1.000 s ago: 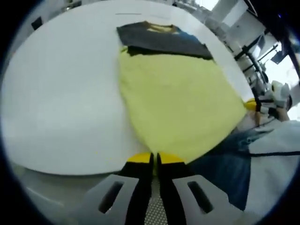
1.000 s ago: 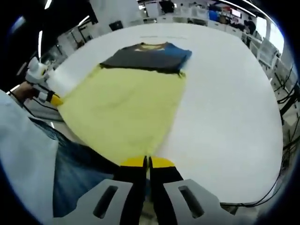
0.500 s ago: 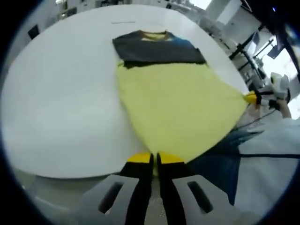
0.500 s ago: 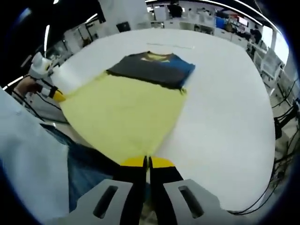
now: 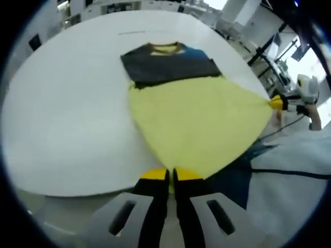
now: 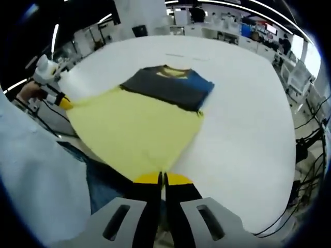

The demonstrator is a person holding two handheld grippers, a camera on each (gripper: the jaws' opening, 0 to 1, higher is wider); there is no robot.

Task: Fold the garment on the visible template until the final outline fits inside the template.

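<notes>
Yellow hem of the T-shirt point(image 5: 199, 126) is pinched at each corner by the left gripper point(image 5: 171, 175) and right gripper point(image 6: 162, 178), stretched taut, apparently for folding over the table point(image 5: 67, 103).

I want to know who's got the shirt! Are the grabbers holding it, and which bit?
Yes. The left gripper and the right gripper each pinch a bottom corner of the yellow shirt.

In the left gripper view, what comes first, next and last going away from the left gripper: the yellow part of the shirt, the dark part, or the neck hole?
1. yellow part, clamped in the left gripper.
2. dark part, mid-table.
3. neck hole, far end.
</notes>
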